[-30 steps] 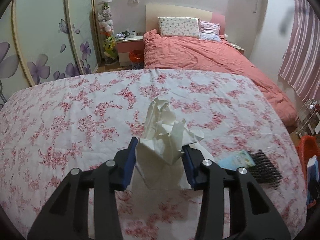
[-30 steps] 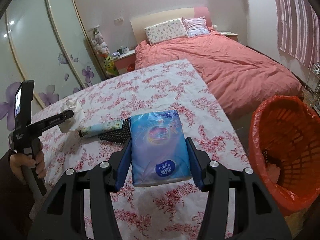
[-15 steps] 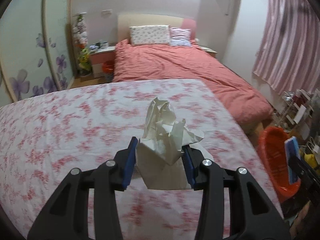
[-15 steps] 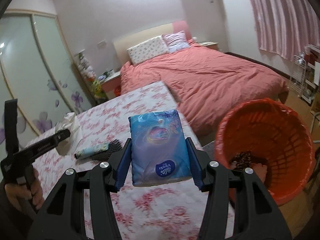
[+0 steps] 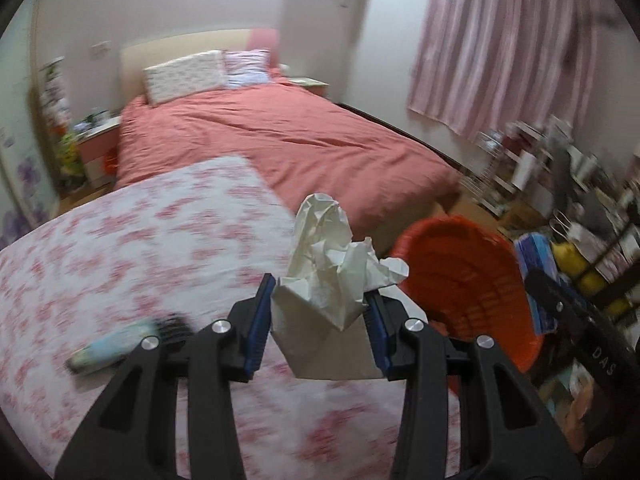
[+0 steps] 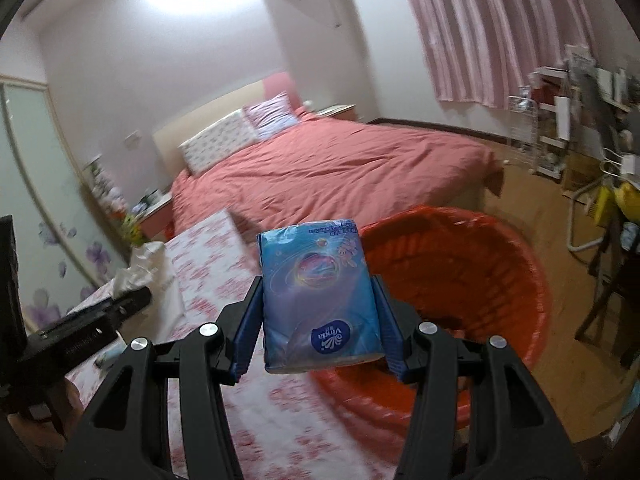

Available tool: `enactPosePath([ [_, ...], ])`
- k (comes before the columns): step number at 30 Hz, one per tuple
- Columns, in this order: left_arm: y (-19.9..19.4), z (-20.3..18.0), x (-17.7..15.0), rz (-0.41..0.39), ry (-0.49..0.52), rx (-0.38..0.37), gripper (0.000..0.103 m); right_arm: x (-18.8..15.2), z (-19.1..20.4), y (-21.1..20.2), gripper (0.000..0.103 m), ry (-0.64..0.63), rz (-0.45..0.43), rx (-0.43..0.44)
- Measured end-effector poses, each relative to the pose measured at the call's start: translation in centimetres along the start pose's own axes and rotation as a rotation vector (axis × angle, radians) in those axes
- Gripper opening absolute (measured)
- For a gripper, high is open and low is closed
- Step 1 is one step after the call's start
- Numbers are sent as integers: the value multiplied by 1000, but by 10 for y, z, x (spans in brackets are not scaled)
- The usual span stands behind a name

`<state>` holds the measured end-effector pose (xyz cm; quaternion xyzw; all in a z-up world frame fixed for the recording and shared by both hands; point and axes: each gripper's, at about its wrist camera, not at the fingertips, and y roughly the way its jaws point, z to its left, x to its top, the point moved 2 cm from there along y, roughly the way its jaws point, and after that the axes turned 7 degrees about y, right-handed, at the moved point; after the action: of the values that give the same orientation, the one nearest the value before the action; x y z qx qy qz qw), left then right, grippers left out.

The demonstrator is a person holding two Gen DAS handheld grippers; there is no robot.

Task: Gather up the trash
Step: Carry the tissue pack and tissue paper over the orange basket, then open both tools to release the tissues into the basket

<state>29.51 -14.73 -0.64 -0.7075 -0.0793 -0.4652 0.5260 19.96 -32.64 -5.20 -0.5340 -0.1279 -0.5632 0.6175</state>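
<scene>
My left gripper (image 5: 320, 320) is shut on a crumpled white paper bag (image 5: 328, 280), held above the floral bedspread (image 5: 140, 240) near its right edge. An orange trash basket (image 5: 472, 280) stands just right of it, beyond the bed's edge. My right gripper (image 6: 318, 312) is shut on a blue tissue pack (image 6: 316, 292), hanging at the left rim of the same orange basket (image 6: 460, 280). The left gripper and its white paper (image 6: 136, 272) show at the left of the right wrist view. The right gripper's dark body (image 5: 580, 340) shows at the right edge of the left wrist view.
A light blue tube beside a black comb (image 5: 120, 344) lies on the floral bedspread. Behind is a bed with a salmon cover (image 6: 340, 168). Pink curtains (image 5: 500, 48) hang at the right, with cluttered shelves (image 6: 568, 112) and a chair (image 6: 608, 264) beside the basket.
Both grippers have swung to the right toward the orange basket, each keeping its load. The basket now fills more of both views, and the floral bedspread has slid left.
</scene>
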Motion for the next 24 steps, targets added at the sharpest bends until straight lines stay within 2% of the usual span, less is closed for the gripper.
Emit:
enactPosePath([
  [10, 49, -83, 20, 6, 194, -181, 42, 15, -41, 4, 53, 114, -51, -107],
  [16, 72, -106, 13, 36, 230, -243, 42, 14, -51, 21, 53, 139, -28, -122],
  [24, 91, -117, 9, 53, 251, -263, 43, 18, -69, 23, 53, 195, -38, -103],
])
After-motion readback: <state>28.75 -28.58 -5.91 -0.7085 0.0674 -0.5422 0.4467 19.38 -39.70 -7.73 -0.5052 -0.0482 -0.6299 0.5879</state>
